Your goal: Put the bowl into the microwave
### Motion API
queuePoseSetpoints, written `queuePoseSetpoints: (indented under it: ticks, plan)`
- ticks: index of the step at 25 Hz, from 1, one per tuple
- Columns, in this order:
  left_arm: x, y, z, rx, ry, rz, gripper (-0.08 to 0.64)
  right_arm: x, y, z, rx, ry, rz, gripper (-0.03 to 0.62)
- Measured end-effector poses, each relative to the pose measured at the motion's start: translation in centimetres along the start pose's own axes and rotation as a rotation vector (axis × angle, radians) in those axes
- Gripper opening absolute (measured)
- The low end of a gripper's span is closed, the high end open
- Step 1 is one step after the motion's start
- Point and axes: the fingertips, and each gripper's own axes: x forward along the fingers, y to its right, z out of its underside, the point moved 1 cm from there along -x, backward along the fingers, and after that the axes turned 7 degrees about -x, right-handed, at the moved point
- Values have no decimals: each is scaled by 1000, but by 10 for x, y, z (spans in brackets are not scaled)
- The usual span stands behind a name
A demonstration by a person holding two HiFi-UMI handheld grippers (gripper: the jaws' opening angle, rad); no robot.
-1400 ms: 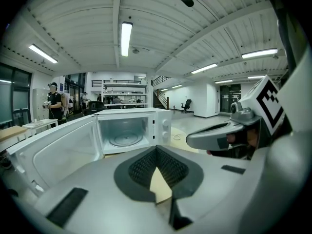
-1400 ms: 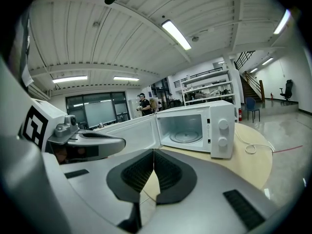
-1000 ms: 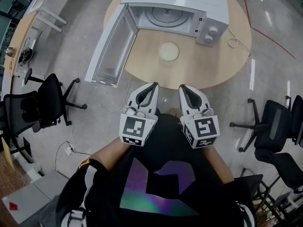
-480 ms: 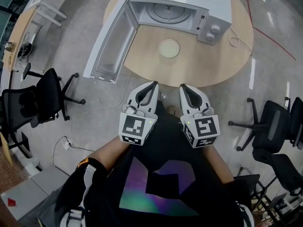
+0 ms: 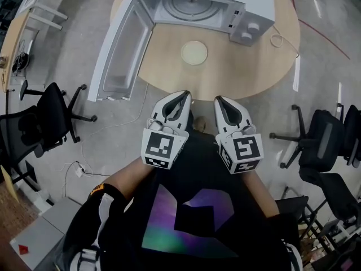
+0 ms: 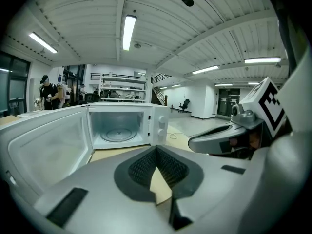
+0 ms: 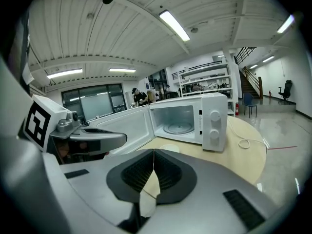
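The left gripper (image 5: 181, 97) has its two jaws shut tight. The tips touch and nothing is between them. The right gripper (image 5: 221, 100) is the same, with its jaws pressed together and holding nothing. The two sit side by side, close in front of the person's black shirt (image 5: 192, 208). Both point toward the round wooden table (image 5: 248, 72). They hang over the floor, just short of the table's near edge (they do not touch it).

The bowl (image 5: 194, 53) sits on the table all by itself, well apart from both grippers. It is pale, round and looks shallow. It is in front of the microwave (image 5: 248, 4), outside it, near the open mouth.

The microwave is white and stands at the far side of the table. Its door (image 5: 119, 52) is swung wide open to the left and sticks out past the table edge. Inside lies a round glass plate (image 5: 189, 5). Two knobs (image 5: 246, 36) are on its right side. A pale cord (image 5: 277, 40) lies curled on the table beside it.

One black chair (image 5: 42, 120) stands on the floor to the left, and another chair (image 5: 321, 148) to the right.
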Motion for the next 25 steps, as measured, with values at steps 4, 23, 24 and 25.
queuePoseSetpoints:
  ticks: [4, 23, 24, 25]
  plan:
    - [14, -10, 0, -20, -16, 4, 46, 14, 7, 2, 7, -30, -7, 16]
    - [69, -56, -19, -97, -15, 55, 46, 74, 30, -5, -2, -169, -5, 17]
    - [70, -60, -20, -102, -13, 54, 46, 78, 29, -6, -7, -179, -7, 17]
    - [71, -64, -22, -107, -10, 55, 46, 81, 29, -7, -11, -187, -8, 17]
